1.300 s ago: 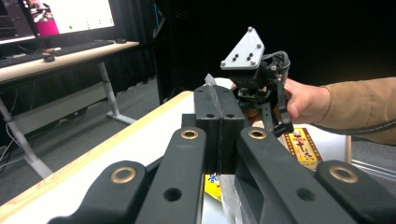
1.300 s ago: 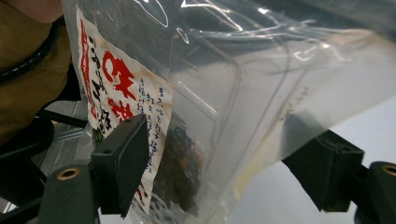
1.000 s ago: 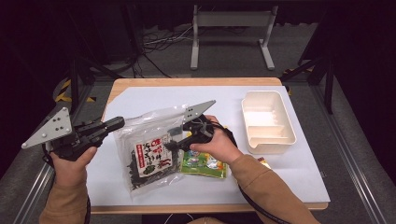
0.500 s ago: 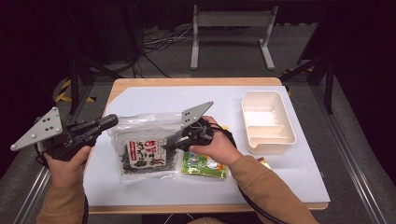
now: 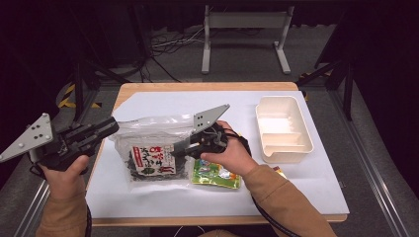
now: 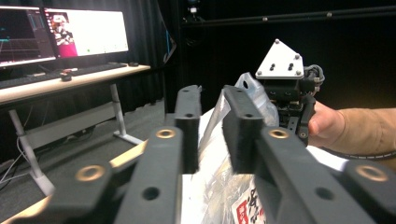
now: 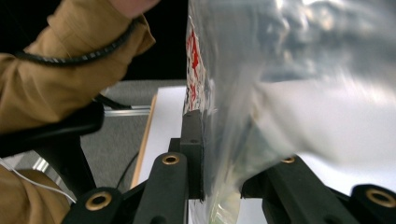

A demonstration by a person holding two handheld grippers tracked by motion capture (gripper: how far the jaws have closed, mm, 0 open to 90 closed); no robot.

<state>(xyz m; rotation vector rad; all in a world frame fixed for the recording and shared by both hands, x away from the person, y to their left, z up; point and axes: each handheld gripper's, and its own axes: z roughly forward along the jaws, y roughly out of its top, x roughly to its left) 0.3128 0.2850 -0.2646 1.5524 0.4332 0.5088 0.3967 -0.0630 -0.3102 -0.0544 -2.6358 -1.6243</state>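
red japanese characters, too small to read, on the seaweed bag's label (image 5: 152, 159)

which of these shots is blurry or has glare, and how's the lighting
High view: table evenly lit, surroundings dark, slightly soft. Left gripper view: near jaws out of focus, bright monitors at the back. Right gripper view: clear bag smeared and hazy with pale glare, right gripper clamped on it.

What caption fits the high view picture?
Right gripper pinches a seaweed bag while the left gripper waits beside it.
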